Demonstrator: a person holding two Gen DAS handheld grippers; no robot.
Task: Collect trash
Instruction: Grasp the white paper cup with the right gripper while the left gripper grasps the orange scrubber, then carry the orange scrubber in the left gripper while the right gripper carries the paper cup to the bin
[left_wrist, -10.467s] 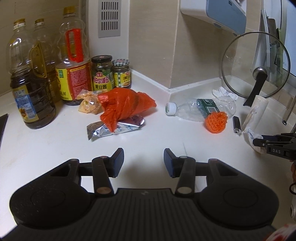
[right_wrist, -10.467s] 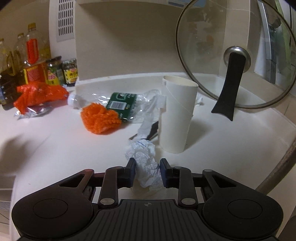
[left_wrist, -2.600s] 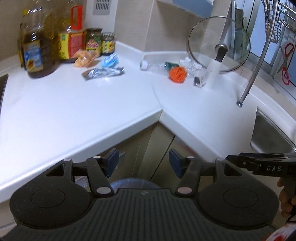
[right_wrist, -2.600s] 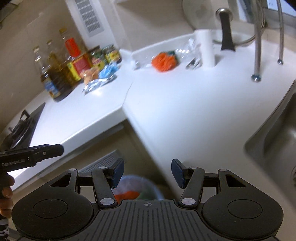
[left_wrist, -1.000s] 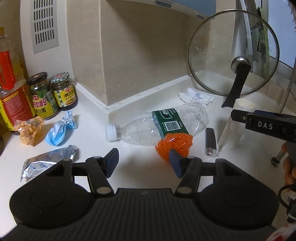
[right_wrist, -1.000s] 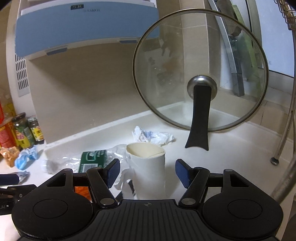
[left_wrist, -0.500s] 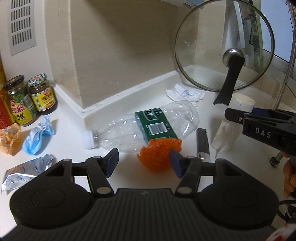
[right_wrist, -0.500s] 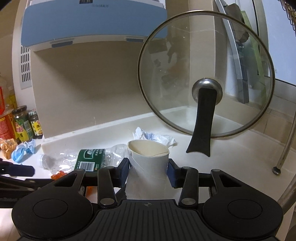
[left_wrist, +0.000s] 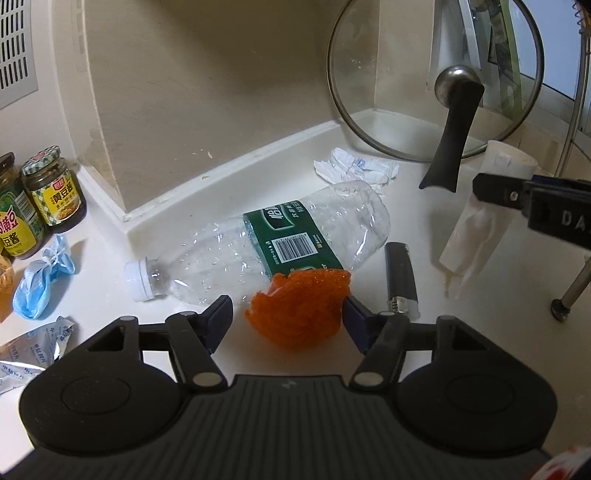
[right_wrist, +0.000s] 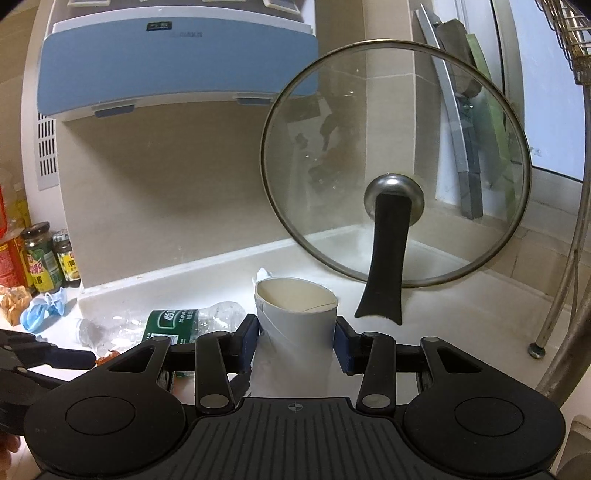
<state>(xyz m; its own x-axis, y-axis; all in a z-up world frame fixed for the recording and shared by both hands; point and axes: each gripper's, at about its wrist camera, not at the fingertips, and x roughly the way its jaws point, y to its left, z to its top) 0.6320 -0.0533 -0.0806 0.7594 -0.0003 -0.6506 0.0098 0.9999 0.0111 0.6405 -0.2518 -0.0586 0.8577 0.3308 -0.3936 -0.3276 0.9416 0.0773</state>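
The orange mesh ball (left_wrist: 297, 308) sits squarely between the spread fingers of the left gripper (left_wrist: 288, 314), which have just been widening, while the right gripper (right_wrist: 295, 341) is clamped on the paper tube (right_wrist: 295, 317).

The crumpled clear plastic bottle (left_wrist: 258, 251) hides partly behind the orange mesh ball (left_wrist: 299, 306) at six o'clock. The silver foil wrapper (left_wrist: 29, 350) runs off the frame at nine o'clock. From the right wrist, the white paper cup (right_wrist: 295, 314) covers most of what may be crumpled tissue (right_wrist: 264, 274); its base is hidden.
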